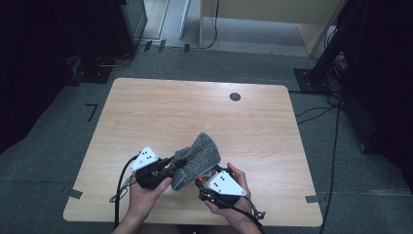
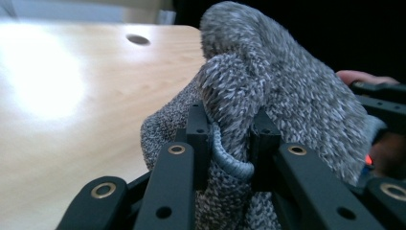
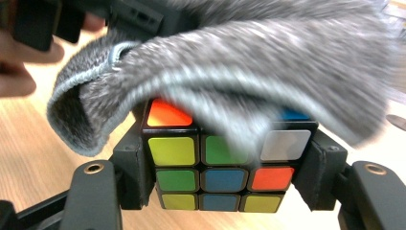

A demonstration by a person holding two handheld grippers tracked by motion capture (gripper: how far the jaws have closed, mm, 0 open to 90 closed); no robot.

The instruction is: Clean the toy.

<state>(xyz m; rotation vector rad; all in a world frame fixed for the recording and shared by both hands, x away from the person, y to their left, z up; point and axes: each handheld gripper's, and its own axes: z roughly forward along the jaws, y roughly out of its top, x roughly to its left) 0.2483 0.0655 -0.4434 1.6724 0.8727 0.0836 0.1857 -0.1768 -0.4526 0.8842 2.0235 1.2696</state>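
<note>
On the wooden table, low in the middle of the high view, a grey knitted sock is being drawn over a scrambled puzzle cube; to do this well, I think the sock's opening must be kept wide and pulled evenly, so the cuff does not catch on a corner. The left gripper is closed tightly on a fold of the sock at its cuff. The right gripper clamps the cube by two opposite sides, and the sock lies draped over the cube's top, in the upper half of the right gripper view.
</note>
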